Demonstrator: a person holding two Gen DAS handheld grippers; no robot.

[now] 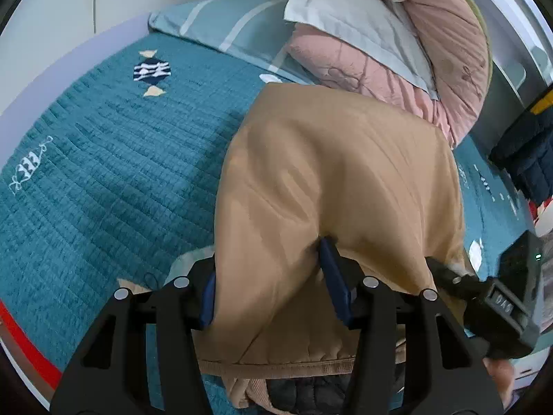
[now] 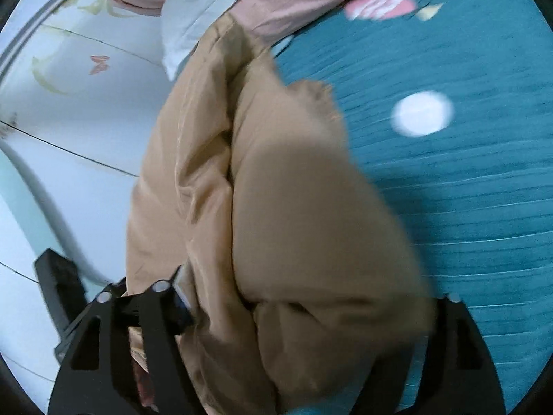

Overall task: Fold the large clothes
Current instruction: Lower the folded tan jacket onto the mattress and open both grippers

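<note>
The tan coat (image 1: 338, 186) is lying on the bed (image 1: 114, 159), bunched at six o'clock. The left gripper (image 1: 273, 283) is pinching it; the right gripper (image 2: 304, 311) is standing wide around it, so the fold may be slumping open.

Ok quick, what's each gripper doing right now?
Left gripper: closed on the tan jacket.
Right gripper: jacket between its jaws; grip cannot be told.
</note>
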